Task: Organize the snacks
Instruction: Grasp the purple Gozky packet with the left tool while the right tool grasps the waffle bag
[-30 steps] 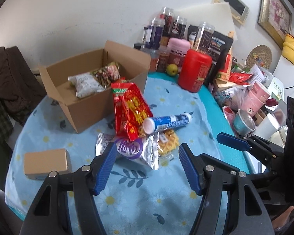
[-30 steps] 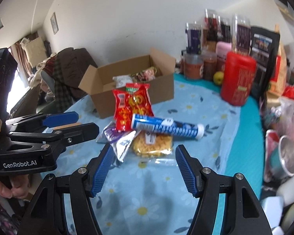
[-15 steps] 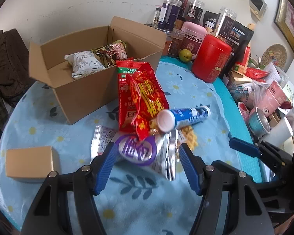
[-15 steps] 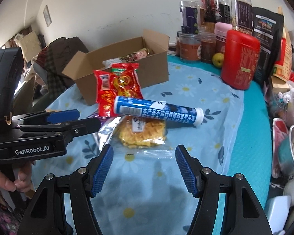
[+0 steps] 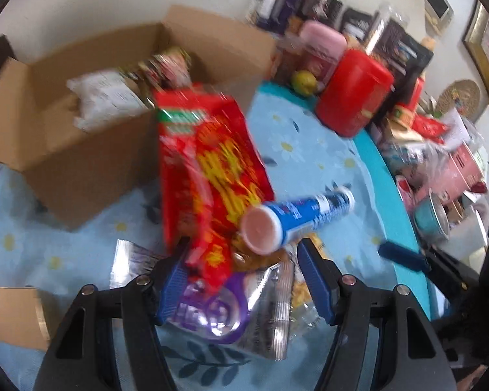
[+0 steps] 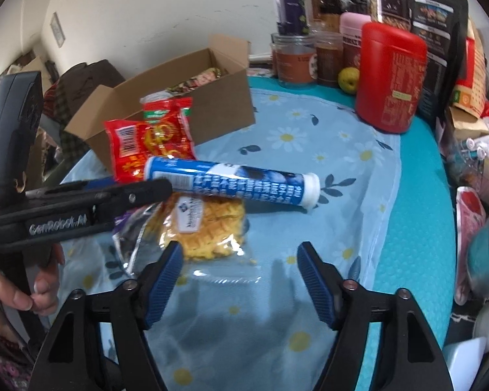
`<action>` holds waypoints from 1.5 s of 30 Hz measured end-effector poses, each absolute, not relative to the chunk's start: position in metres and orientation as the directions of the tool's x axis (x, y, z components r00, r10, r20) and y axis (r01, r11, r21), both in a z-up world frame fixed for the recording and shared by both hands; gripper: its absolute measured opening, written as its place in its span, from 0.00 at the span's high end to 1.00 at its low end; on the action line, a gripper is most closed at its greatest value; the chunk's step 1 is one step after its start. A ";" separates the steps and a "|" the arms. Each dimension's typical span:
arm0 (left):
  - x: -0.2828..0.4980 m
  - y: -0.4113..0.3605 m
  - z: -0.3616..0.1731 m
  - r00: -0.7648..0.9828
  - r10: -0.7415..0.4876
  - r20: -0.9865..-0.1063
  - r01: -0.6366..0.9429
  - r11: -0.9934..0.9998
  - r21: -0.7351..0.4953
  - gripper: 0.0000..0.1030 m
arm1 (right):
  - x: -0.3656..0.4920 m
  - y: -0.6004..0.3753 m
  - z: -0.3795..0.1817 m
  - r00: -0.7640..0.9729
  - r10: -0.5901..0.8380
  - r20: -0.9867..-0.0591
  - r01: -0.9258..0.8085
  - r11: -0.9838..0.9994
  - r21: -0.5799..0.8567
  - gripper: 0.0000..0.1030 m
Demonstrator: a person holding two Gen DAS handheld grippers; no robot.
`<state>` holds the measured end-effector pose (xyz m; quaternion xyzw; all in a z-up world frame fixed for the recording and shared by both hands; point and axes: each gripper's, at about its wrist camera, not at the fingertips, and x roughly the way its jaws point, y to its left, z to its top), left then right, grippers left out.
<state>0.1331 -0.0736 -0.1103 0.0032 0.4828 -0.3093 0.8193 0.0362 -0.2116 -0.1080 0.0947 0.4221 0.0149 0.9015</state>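
Both black plastic grippers (image 6: 239,280) carry ribbed blue fingers (image 6: 316,282) and silver screws — white "GenRobot.AI" lettering marks the left gripper (image 6: 91,198).

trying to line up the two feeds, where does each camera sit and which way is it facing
Left wrist: on the left gripper, looking down along its blue fingers at the silver-purple packet and red snack bag; the right gripper's tip shows at right.
Right wrist: on the right gripper, looking down at the waffle packet; its open fingers, the left gripper and a hand show.
Shared: blue tube, cardboard box, red canister.
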 end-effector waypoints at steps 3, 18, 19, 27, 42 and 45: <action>0.132 -0.076 -0.117 0.291 -0.532 -0.795 0.527 0.783 -0.331 0.37 | 0.044 -0.213 -0.111 0.630 0.108 -0.769 0.046 0.983 0.176 0.20; 0.110 -0.027 -0.109 0.335 -0.478 -0.812 0.478 0.829 -0.291 0.37 | 0.068 -0.191 -0.123 0.580 0.146 -0.802 -0.049 0.988 0.144 0.06; 0.109 -0.023 -0.109 0.349 -0.463 -0.815 0.468 0.840 -0.276 0.37 | 0.071 -0.190 -0.125 0.577 0.154 -0.802 -0.056 0.987 0.150 0.06; 0.101 0.000 -0.101 0.418 -0.429 -0.801 0.398 0.879 -0.262 0.37 | 0.090 -0.178 -0.135 0.561 0.167 -0.811 -0.074 0.986 0.152 0.06; 0.129 -0.015 -0.103 0.383 -0.447 -0.809 0.537 0.820 -0.198 0.37 | 0.048 -0.187 -0.138 0.535 0.177 -0.826 -0.064 0.983 0.170 0.28; 0.137 -0.020 -0.118 0.311 -0.462 -0.830 0.556 0.797 -0.235 0.37 | 0.039 -0.189 -0.137 0.532 0.171 -0.830 -0.052 0.984 0.170 0.28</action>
